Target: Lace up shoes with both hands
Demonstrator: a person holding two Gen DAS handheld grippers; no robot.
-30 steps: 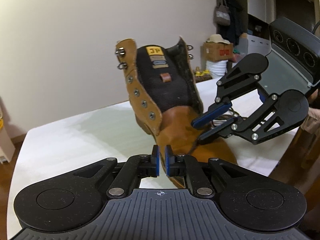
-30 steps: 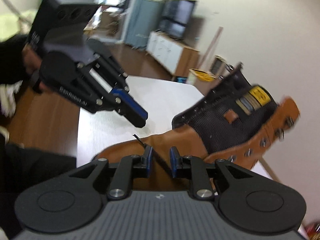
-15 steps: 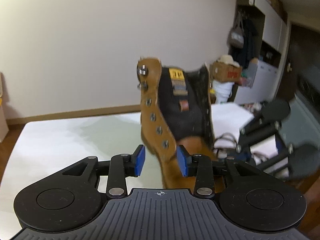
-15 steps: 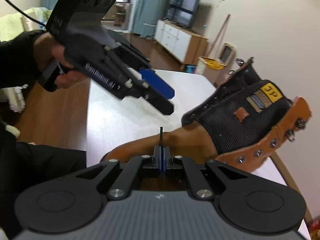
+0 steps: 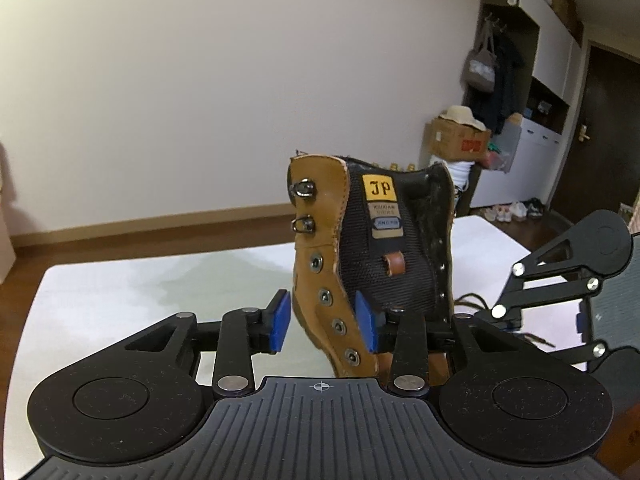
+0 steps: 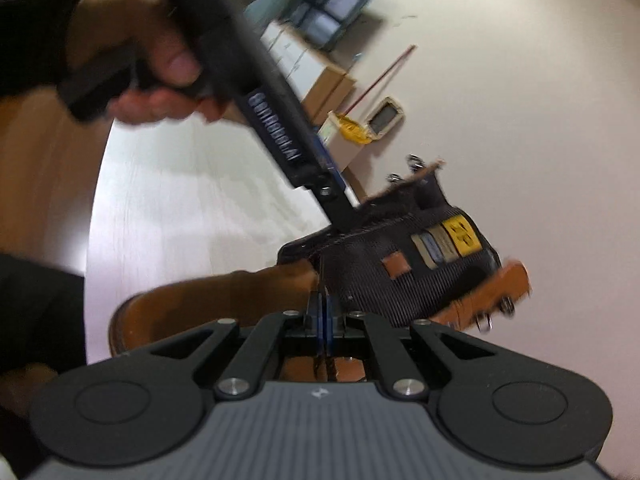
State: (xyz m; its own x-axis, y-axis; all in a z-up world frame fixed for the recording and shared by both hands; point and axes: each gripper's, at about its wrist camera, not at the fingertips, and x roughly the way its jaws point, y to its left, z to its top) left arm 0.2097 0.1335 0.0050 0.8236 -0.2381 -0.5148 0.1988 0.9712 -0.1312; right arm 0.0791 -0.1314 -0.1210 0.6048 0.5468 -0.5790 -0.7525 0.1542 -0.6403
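Left wrist view: your left gripper (image 5: 323,322) straddles the eyelet flap of the tan boot (image 5: 340,280), its jaws opening and the blue pads (image 5: 279,322) clear of the leather. The boot stands on the white worktop (image 5: 120,292), shaft upright, tongue label facing you. Right wrist view, blurred: only here do you see your left hand (image 6: 156,76), and your right gripper (image 6: 322,312) pinched closed on the dark lace (image 6: 320,276) over the boot's instep. Here the toe points toward the worktop's near edge.
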